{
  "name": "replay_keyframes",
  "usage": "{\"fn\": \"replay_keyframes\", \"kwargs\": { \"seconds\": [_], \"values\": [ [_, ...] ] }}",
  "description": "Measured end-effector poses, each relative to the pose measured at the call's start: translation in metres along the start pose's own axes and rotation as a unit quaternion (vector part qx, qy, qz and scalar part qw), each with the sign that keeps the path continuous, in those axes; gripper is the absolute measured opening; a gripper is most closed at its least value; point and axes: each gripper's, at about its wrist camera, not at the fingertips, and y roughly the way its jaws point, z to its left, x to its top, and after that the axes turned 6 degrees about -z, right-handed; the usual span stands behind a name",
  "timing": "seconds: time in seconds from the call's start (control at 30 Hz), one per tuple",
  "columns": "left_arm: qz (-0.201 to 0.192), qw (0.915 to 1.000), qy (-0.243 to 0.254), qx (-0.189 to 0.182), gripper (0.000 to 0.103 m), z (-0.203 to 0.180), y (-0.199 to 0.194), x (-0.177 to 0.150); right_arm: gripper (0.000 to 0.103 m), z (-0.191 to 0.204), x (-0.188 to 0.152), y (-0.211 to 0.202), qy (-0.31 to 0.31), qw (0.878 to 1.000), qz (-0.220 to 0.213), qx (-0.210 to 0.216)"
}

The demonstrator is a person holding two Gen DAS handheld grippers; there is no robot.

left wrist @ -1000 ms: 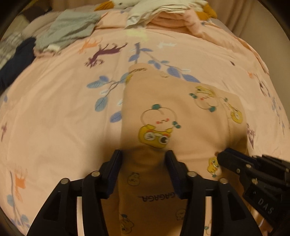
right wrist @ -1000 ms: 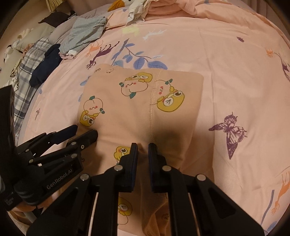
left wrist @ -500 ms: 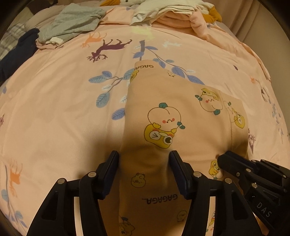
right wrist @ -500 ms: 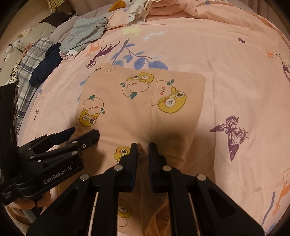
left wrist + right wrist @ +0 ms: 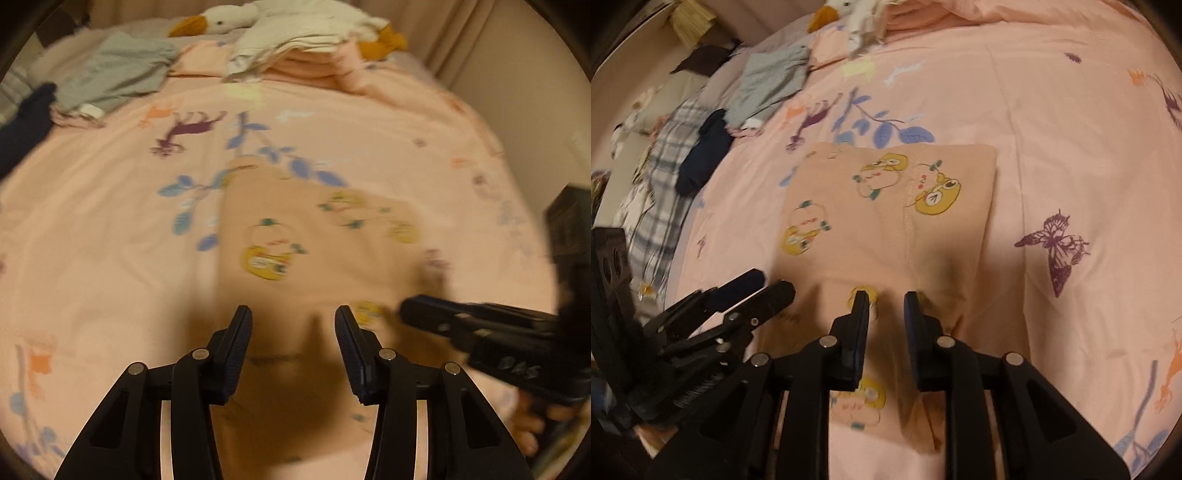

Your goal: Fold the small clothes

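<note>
A peach garment point(image 5: 295, 229) printed with yellow cartoon figures lies folded into a rectangle on the pink printed bedsheet point(image 5: 92, 240). My left gripper point(image 5: 293, 317) hovers over its near edge. Its jaws are closing, but the pads are apart and touch no cloth. In the right wrist view the same garment point(image 5: 886, 206) lies flat under my right gripper point(image 5: 886, 299). That gripper's jaws are opening, with only a gap between the pads. The left gripper point(image 5: 772, 284) shows at lower left of that view. The right gripper point(image 5: 410, 312) shows blurred at the right of the left wrist view.
At the head of the bed lies a stack of folded clothes point(image 5: 306, 62) with a plush duck point(image 5: 218, 20). A grey garment point(image 5: 114, 74), a navy one point(image 5: 705, 155) and plaid cloth point(image 5: 665, 177) lie at the left. A wall point(image 5: 517, 74) borders the right side.
Both grippers have lifted back from the garment. The right jaws, pinched together on its near part before, have parted. The left jaws have narrowed and no longer straddle the cloth.
</note>
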Motion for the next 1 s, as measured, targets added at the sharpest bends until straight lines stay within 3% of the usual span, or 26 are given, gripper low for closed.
{"fn": "replay_keyframes", "kwargs": {
  "seconds": [0.1, 0.2, 0.3, 0.4, 1.0],
  "values": [
    [0.007, 0.999, 0.031, -0.032, 0.048, -0.009, -0.001, -0.003, 0.021, 0.015, -0.008, -0.012, -0.062, 0.998, 0.0, 0.016],
    [0.061, 0.9973, 0.039, -0.011, 0.048, -0.014, 0.023, -0.013, 0.02, 0.018, -0.015, -0.005, -0.086, 0.996, 0.025, 0.031],
    [0.106, 0.9936, 0.035, 0.018, 0.047, -0.01, 0.049, -0.023, 0.015, 0.008, -0.021, 0.016, -0.077, 0.995, 0.059, -0.012],
    [0.096, 0.9948, 0.028, 0.017, 0.047, -0.01, 0.053, -0.025, 0.013, 0.0, -0.022, 0.03, -0.07, 0.994, 0.081, -0.022],
    [0.092, 0.9939, 0.052, 0.032, 0.047, -0.022, 0.055, -0.028, 0.017, 0.005, -0.023, 0.034, -0.092, 0.992, 0.079, -0.033]
  ]
}}
